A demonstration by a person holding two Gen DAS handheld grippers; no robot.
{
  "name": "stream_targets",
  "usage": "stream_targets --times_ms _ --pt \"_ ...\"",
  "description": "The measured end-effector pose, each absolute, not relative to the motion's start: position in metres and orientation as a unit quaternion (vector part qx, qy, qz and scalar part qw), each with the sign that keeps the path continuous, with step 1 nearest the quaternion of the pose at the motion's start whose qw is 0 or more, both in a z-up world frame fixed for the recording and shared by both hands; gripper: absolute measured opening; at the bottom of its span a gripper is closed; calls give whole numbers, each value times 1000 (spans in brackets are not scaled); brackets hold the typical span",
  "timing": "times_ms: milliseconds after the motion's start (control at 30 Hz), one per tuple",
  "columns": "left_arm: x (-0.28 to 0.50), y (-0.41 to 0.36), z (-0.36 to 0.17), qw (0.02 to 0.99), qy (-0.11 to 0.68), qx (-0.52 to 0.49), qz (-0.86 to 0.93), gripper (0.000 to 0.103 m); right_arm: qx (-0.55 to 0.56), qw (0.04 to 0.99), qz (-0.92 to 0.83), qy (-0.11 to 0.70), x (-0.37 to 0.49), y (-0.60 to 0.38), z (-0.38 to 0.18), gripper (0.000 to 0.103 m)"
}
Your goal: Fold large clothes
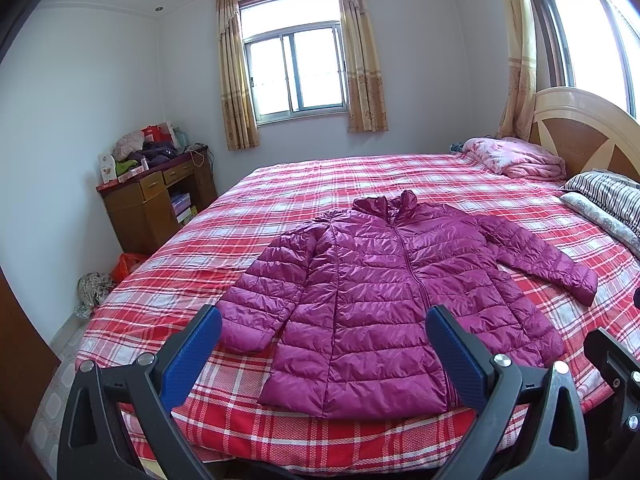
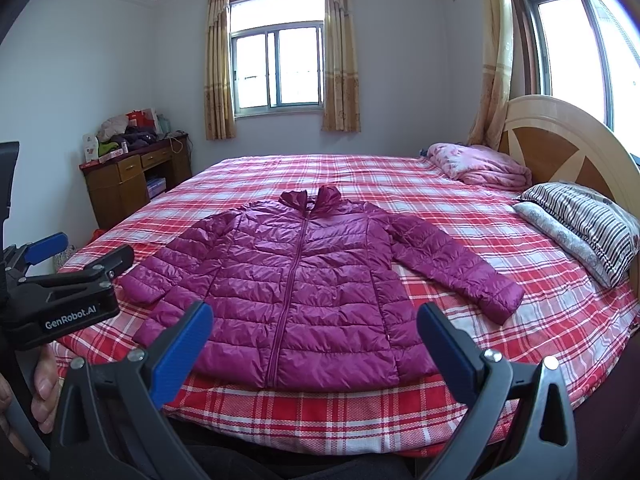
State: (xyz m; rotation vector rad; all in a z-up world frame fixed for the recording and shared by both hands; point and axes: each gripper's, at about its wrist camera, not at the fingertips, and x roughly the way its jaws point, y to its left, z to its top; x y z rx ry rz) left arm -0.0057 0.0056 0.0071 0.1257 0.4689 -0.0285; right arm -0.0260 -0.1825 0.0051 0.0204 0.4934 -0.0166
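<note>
A magenta quilted puffer jacket (image 1: 384,300) (image 2: 304,280) lies flat and zipped on the red plaid bed (image 1: 280,192) (image 2: 460,216), collar away from me, hem near the front edge. Its right sleeve (image 2: 460,264) angles outward; its left sleeve (image 1: 260,292) lies close beside the body. My left gripper (image 1: 323,332) hovers open above the hem, touching nothing. My right gripper (image 2: 314,328) is also open, held before the hem, empty. The left gripper's body (image 2: 60,288) shows at the left of the right wrist view, held by a hand (image 2: 44,384).
A folded pink blanket (image 2: 480,164) and striped pillows (image 2: 580,224) lie by the wooden headboard (image 2: 568,148) at right. A cluttered wooden desk (image 1: 156,196) stands against the left wall, with bags on the floor (image 1: 108,276). Curtained windows sit behind and to the right.
</note>
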Motion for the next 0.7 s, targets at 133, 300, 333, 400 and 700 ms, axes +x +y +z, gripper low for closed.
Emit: stream_targets --times_ms 133,300,333,400,700 --pt "-5 6 6 970 233 63 -15 102 13 969 -10 246 -25 -184 3 103" --pt "2 5 -1 969 235 69 -14 102 12 967 -17 255 -15 -191 -7 103" --pt "5 4 -4 969 235 73 -10 102 14 966 -21 258 -12 -194 -9 103" --pt "14 4 -12 968 236 82 -6 102 17 963 -31 267 -3 -203 -18 103" --pt "80 2 -58 955 280 96 3 102 55 945 -87 310 43 -259 -59 103"
